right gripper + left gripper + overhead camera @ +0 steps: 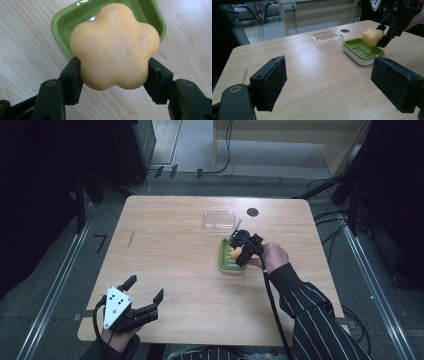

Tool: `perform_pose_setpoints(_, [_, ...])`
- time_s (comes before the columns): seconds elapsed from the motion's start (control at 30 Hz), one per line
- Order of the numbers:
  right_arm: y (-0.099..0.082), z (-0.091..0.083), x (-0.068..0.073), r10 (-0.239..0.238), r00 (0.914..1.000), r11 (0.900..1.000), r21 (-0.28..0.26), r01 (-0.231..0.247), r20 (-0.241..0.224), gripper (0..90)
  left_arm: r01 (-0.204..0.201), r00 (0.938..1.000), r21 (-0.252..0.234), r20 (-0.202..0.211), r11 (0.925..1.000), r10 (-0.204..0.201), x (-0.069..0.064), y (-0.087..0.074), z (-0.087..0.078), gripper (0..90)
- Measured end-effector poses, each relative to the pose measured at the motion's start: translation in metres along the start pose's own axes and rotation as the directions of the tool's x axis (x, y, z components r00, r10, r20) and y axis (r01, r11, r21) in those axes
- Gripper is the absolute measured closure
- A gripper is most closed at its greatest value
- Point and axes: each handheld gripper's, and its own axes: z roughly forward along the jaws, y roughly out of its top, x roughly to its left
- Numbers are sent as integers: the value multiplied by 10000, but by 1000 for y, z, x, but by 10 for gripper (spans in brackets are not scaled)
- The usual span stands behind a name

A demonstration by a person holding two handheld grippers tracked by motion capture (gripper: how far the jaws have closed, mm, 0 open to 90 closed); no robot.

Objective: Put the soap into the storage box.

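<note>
1. Soap (pixel 113 47): matt orange-yellow, faintly speckled and powdery;
2. Soap dish (pixel 363 48): glossy green plastic over a white base;
3. Lid (pixel 327 38): clear, shiny plastic;
4. Table (pixel 190 270): smooth pale wood grain;
5. Left gripper (pixel 329 83) pads (pixel 275 82): black, rough, matt.

High view looks down on the table (pixel 165 270); gripper views sit low, sharing the soap dish (pixel 362 50).

Left tool (pixel 148 292) jaws wide apart, right tool (pixel 239 251) jaws clamped

Soap (pixel 115 46) above dish (pixel 372 51), lid (pixel 327 38) behind.
</note>
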Motion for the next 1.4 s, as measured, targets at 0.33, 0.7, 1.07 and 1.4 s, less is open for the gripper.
perform_pose_setpoints(0.33, [7,5,-1,-87,9999,9999,79,88,-132,397,3,10000,1,-8,10000,-3,0,0,0,137])
perform_pose_setpoints(0.7, [13,13,-3,-59,9997,9997,235,64,-225,397,-9,10000,0,-6,10000,9,0,0,0,137])
perform_pose_setpoints(1.07, [16,18,-6,-14,9998,9997,248,19,-216,397,-5,10000,4,-18,10000,5,0,0,0,137])
perform_pose_setpoints(1.4, [21,24,-7,-9,9998,9994,331,16,-205,397,-13,10000,7,-22,10000,13,0,0,0,137])
